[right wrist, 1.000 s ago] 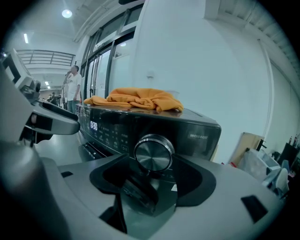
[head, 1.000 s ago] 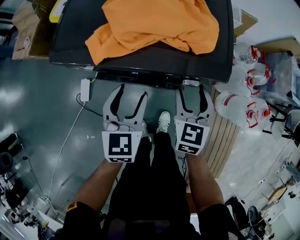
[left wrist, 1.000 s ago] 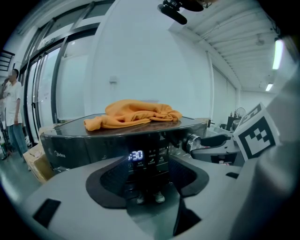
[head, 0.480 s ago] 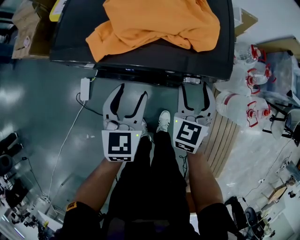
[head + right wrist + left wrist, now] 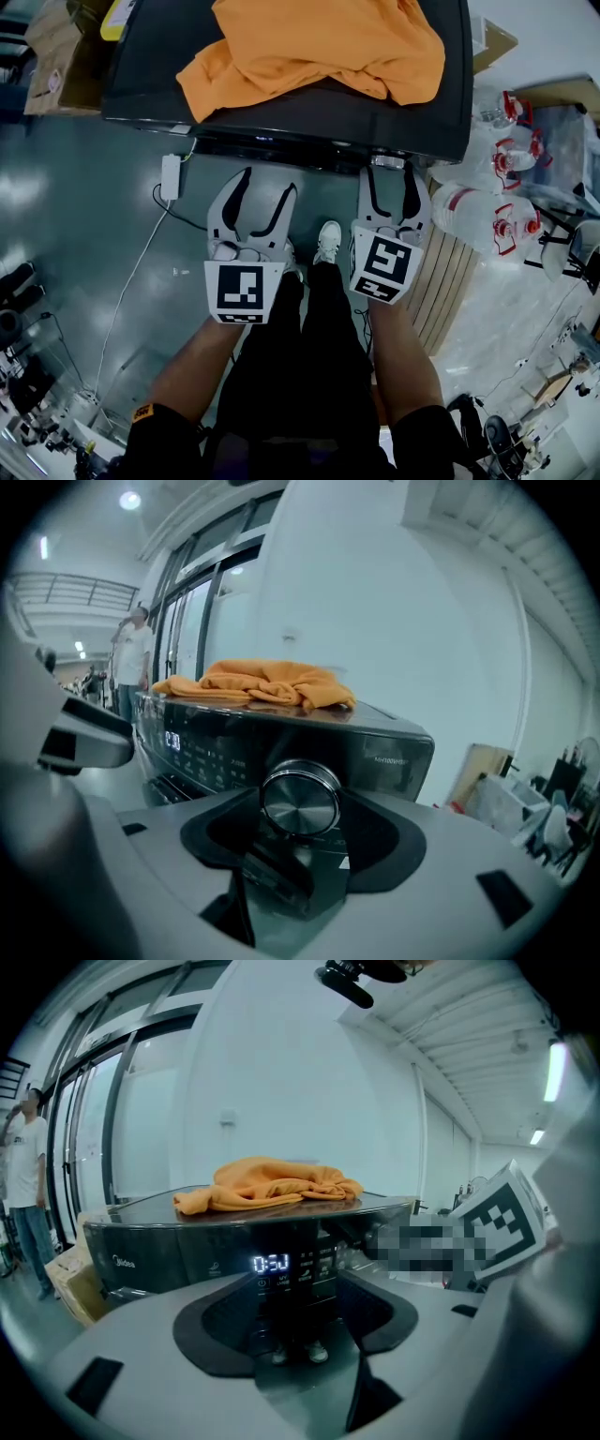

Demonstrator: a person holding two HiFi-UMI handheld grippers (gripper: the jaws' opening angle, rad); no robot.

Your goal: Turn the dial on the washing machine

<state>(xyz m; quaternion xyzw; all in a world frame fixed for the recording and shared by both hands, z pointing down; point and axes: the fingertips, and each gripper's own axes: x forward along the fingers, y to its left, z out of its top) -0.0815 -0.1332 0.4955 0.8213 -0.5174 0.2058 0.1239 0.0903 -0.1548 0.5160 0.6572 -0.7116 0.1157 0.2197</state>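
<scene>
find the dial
In the right gripper view the dial sits at the right end of the washer's front panel, just ahead of the right gripper, whose jaws stand open.

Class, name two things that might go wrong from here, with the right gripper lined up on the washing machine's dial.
1. The right gripper stands open before the smooth metal dial; closing off-centre, its jaws might slip instead of turning it.
2. The open left gripper faces the lit control panel and might bump a button.
</scene>
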